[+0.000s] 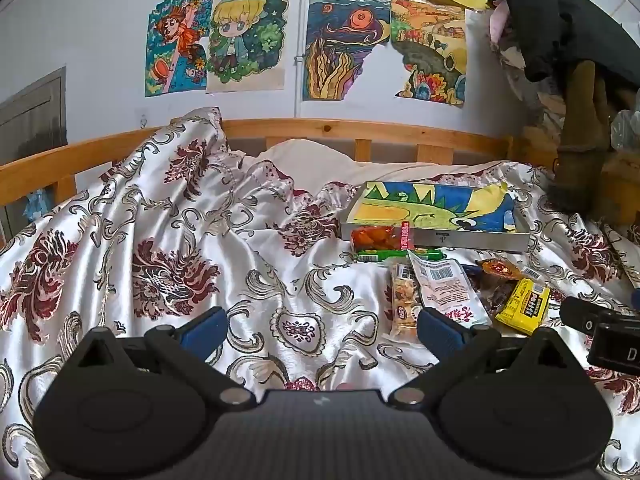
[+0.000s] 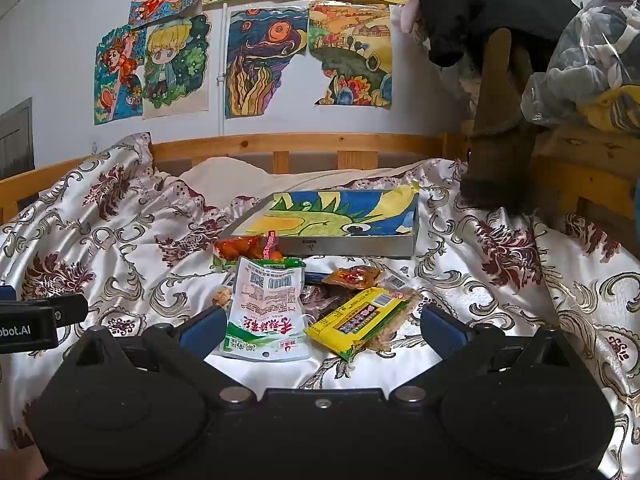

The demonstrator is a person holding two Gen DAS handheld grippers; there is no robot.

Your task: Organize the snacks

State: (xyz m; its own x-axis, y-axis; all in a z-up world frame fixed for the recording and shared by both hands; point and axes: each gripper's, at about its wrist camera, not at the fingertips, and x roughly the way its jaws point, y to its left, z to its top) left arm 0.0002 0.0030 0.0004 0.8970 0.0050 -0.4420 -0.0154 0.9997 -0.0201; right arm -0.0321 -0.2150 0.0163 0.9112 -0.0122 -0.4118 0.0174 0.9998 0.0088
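Right gripper [image 2: 320,330] wide open, holding nothing, low over the shiny flowery blanket [image 2: 500,280]; blue fingertips [image 2: 202,330] far apart, one on each side of two snack bags; white and green snack bag [image 2: 264,312] lying flat between the fingers, just beside the left one; yellow snack bag [image 2: 356,320] right next to it, tilted, partly on top of a clear pack of something pale.

Left gripper [image 1: 320,330] also wide open and holding nothing; only blanket between its blue fingertips [image 1: 438,330]; snack pile off to its right, near the right finger; a bit of the other gripper's black body at the far right edge.

A little farther back, more snacks in the same pile: a small orange-red pack [image 2: 352,276], a dark pack under the others, hard to make out; behind those, a clear bag of orange-red food [image 2: 244,248] touching the front of the flat grey box [image 2: 352,246]; a green pack [image 1: 400,256] lying along the front of the box too.

Box top covered by a bright drawing in blue, yellow and green.

Farther back, a pale pillow [image 1: 304,156], then the wooden bed rail [image 1: 360,128]; above that, a white wall with many colourful drawings [image 1: 248,40]; at the right, a brown boot [image 2: 500,120] and dark clothes.
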